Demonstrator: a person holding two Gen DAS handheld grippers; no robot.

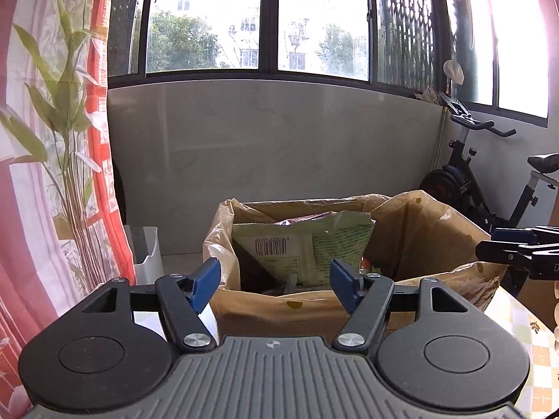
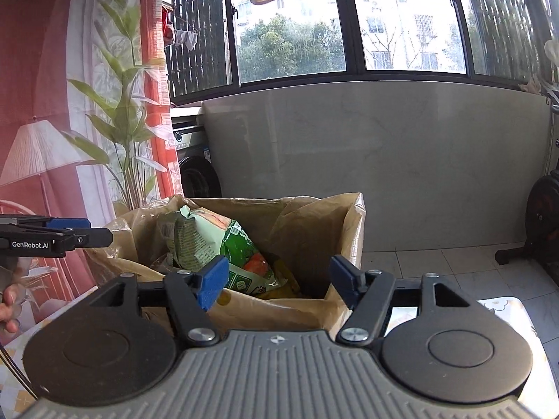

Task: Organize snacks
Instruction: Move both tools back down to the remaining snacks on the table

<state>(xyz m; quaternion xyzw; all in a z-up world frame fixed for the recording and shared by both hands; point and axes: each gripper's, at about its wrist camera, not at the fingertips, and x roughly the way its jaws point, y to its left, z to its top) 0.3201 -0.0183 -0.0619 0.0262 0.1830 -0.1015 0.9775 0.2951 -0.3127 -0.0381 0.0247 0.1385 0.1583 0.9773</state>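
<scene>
Patterned tabletop (image 1: 527, 345), brown paper bag (image 1: 314, 310), grey wall (image 1: 279, 132), barred windows (image 1: 314, 17)

The left wrist view looks forward and slightly down along the left gripper (image 1: 276, 282) at close range into the brown paper bag (image 1: 279, 309), with the window (image 1: 258, 17) beyond. The right wrist view does likewise from the bag's other side (each camera catches the other gripper at its frame edge), and both share the bag, the grey wall (image 2: 384, 160) and the window.

Left gripper (image 1: 276, 281) and right gripper (image 2: 276, 279) both gape wide, holding nothing.
</scene>
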